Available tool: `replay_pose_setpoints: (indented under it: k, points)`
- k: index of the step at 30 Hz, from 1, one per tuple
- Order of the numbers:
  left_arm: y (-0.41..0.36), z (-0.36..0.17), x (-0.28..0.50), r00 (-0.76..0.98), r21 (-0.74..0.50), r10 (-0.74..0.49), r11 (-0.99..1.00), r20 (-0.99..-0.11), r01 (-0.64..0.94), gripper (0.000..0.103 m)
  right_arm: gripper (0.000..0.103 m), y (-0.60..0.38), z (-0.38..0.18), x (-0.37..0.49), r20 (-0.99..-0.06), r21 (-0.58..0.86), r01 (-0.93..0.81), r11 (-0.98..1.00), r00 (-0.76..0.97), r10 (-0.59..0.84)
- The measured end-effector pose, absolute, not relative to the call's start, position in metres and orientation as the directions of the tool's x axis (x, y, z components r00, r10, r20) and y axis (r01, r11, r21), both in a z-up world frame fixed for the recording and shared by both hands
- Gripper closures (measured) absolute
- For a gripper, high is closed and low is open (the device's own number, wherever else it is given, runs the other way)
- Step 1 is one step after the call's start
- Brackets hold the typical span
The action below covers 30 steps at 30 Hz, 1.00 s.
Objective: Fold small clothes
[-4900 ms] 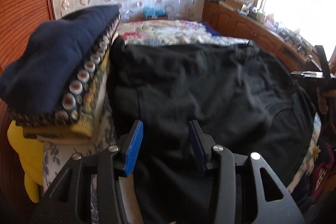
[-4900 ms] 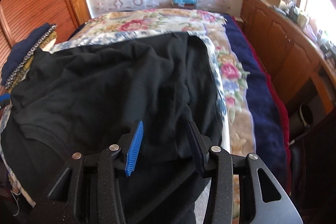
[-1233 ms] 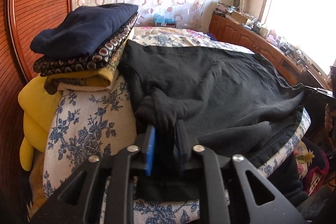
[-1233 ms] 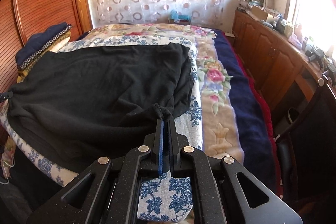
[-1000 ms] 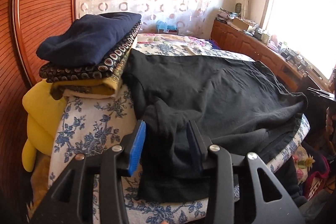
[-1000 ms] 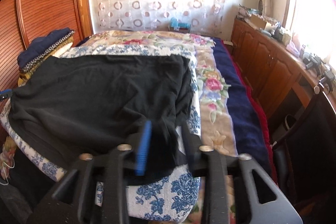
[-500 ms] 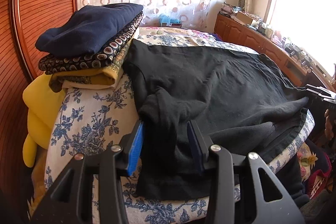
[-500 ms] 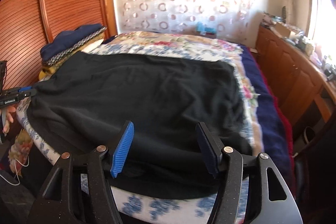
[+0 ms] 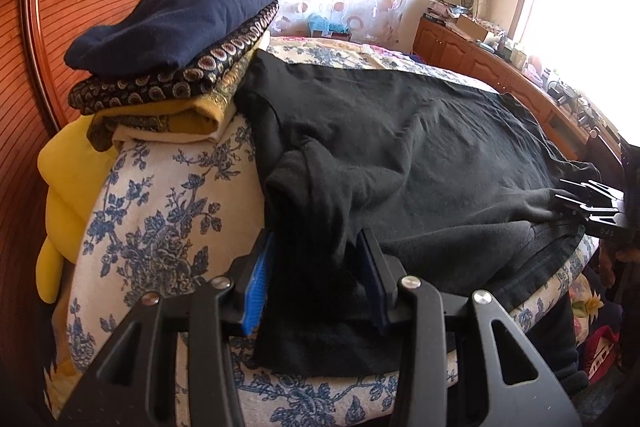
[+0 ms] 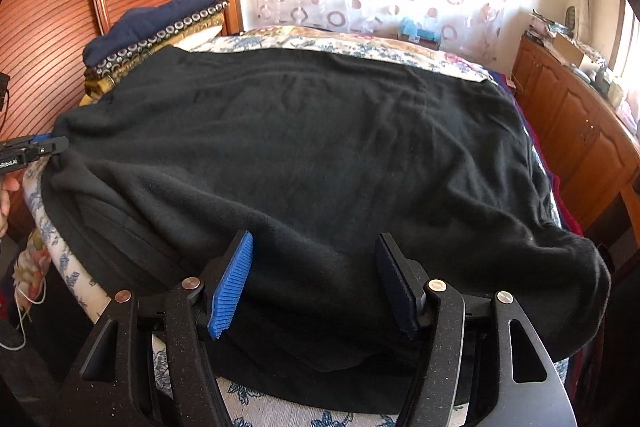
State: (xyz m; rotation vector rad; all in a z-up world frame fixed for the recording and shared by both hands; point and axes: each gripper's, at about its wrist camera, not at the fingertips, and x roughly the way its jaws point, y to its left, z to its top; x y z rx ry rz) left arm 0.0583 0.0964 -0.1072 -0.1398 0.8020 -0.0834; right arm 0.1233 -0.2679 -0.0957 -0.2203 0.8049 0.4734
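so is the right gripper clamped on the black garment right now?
No. The right gripper has its jaws spread wide over the black garment, with clear space between each pad and the cloth.

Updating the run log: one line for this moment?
left gripper: open | right gripper: open | black garment: flat on bed

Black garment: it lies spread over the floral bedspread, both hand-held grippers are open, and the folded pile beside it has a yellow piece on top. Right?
Not quite. In the left wrist view the folded pile has a navy piece on top; the yellow one lies lower down. The rest stands: the black garment lies spread over the floral bedspread, and the left hand-held gripper and right hand-held gripper are open.
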Motion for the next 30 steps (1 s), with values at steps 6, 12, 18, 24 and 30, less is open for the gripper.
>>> replay_pose_setpoints:
  k: [6,12,18,24,30]
  points:
    - [0.097,-0.116,0.061,0.681,-0.163,-0.127,0.987,-0.721,0.010,0.063,0.033,-0.271,-0.100,0.121,-0.718,-0.009,-0.469,0.883,0.618,0.322]
    - [0.094,-0.118,0.061,0.688,-0.131,-0.104,0.991,-0.718,0.012,0.063,0.024,-0.267,-0.105,0.114,-0.677,-0.020,-0.465,0.885,0.658,0.331]
    - [0.105,-0.115,0.059,0.696,-0.149,-0.092,0.989,-0.712,-0.021,0.063,0.024,-0.266,-0.106,0.114,-0.669,-0.020,-0.462,0.887,0.665,0.331]
    - [0.101,-0.119,0.059,0.688,-0.123,-0.082,0.992,-0.721,-0.011,0.061,0.024,-0.266,-0.106,0.114,-0.668,-0.021,-0.460,0.888,0.667,0.330]
    - [0.105,-0.119,0.061,0.690,-0.195,-0.134,0.981,-0.711,-0.011,0.068,0.024,-0.266,-0.106,0.113,-0.668,-0.020,-0.461,0.887,0.667,0.331]
